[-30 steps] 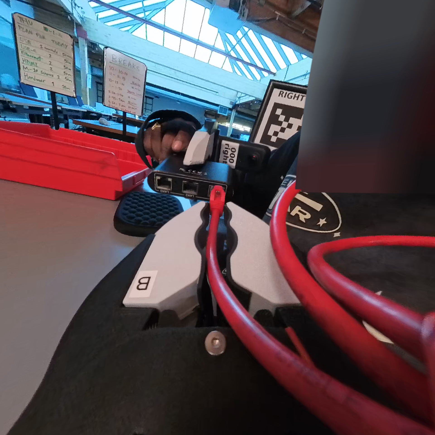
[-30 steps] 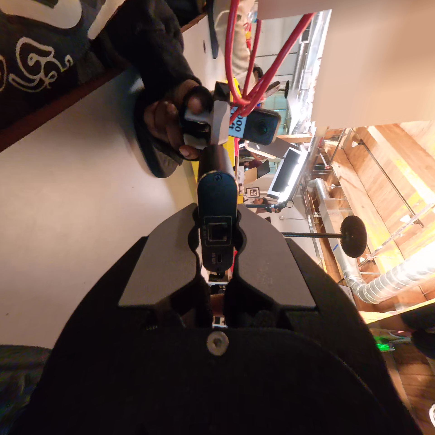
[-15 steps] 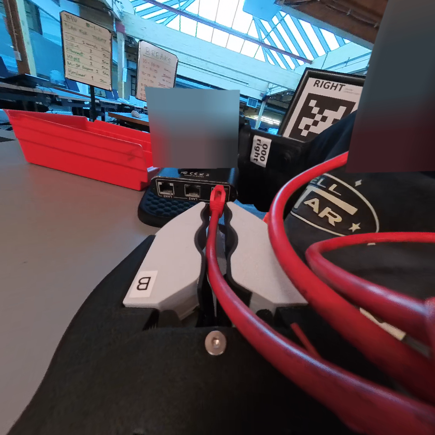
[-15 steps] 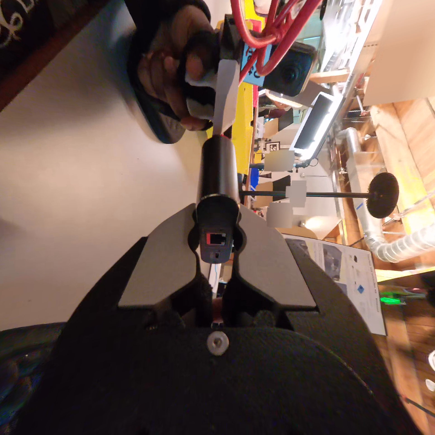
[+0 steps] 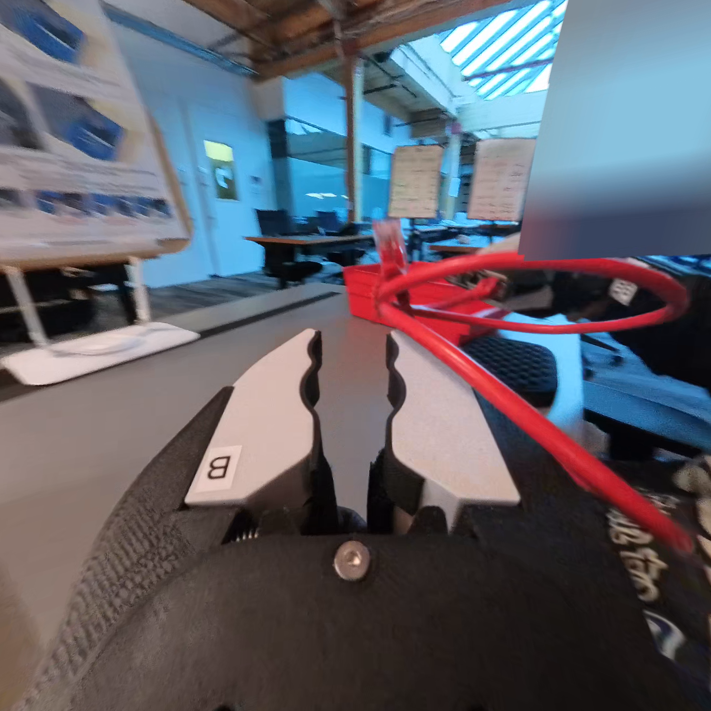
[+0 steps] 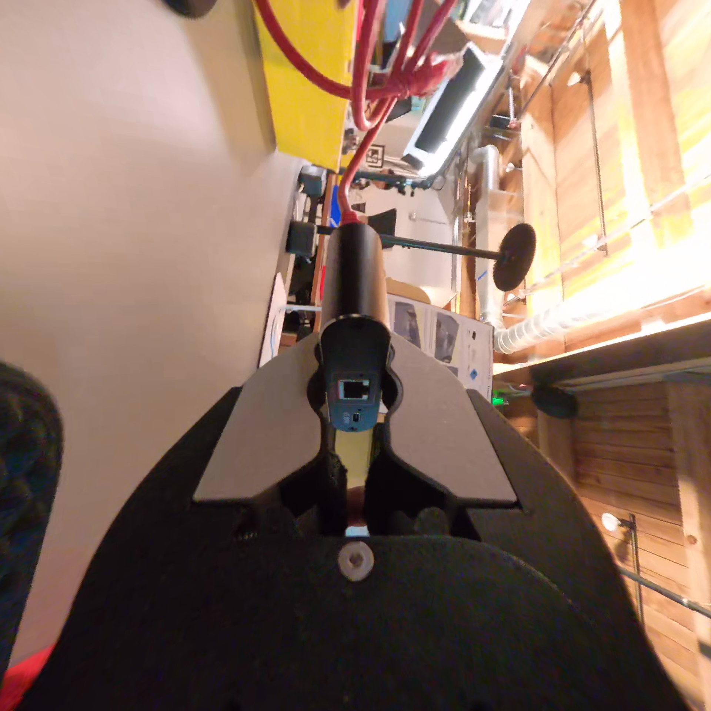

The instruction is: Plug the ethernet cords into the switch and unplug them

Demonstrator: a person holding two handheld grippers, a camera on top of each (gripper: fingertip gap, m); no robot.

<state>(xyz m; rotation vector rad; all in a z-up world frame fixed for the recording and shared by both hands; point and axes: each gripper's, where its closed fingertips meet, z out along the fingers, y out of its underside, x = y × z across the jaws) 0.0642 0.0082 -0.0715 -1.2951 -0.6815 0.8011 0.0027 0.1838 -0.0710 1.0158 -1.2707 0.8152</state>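
My left gripper (image 5: 351,346) is open and empty above the grey table. The red ethernet cord (image 5: 500,404) runs past the outside of its right finger (image 5: 431,423) and coils into a loop, with one clear-tipped plug (image 5: 390,242) sticking up free. My right gripper (image 6: 354,346) is shut on the black switch (image 6: 354,292), held off the table. A port on the switch's near end faces the camera. The red cord (image 6: 356,161) is plugged into its far end and rises to a tied bundle (image 6: 400,84).
A red bin (image 5: 365,284) and a black honeycomb mat (image 5: 511,365) lie ahead right of the left gripper. A poster on a white stand (image 5: 88,346) is at the left. A yellow bin (image 6: 304,77) shows in the right wrist view, and the mat (image 6: 23,461) at lower left. The grippers' ends are close to 20 cm from one another.
My left gripper has let go of the red plug, opened, and swung away to the left. The plug stays in the switch. My right gripper has turned with the switch.
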